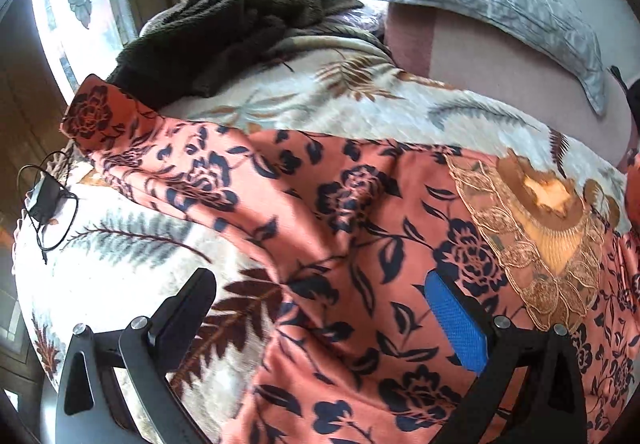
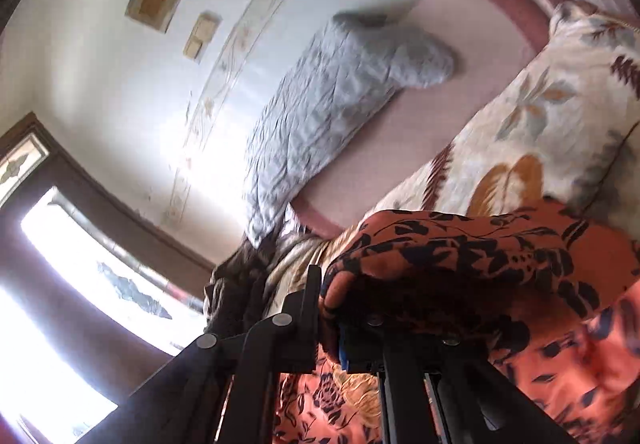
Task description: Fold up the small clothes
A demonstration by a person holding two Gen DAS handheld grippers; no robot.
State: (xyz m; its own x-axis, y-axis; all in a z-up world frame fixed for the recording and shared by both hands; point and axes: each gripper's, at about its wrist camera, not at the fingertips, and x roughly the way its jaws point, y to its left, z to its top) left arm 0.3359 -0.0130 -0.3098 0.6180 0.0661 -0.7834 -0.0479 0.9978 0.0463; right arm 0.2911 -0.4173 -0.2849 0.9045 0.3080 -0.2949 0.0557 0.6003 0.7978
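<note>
The orange floral garment (image 1: 320, 236) lies spread across the near part of a leaf-patterned blanket (image 1: 132, 244) on the bed, one sleeve reaching to the far left and a gold embroidered neckline (image 1: 544, 236) at the right. The left gripper (image 1: 320, 308) hangs above the cloth with its 2 fingers spread wide and nothing between them; its blue-padded finger (image 1: 456, 324) is over the garment, the other black finger (image 1: 184, 308) over the blanket just left of the cloth's edge. In the right wrist view, the right gripper (image 2: 332, 324) is clenched on a bunched fold of the orange floral garment (image 2: 460, 256), which drapes up and over the fingers. A dark fleece garment (image 1: 224, 40) is heaped at the far left of the blanket, a grey quilted pillow (image 1: 480, 0) lies along the far wall on the pink sheet (image 1: 500, 76), and a small black device with a cable (image 1: 46, 200) rests at the blanket's left edge.
</note>
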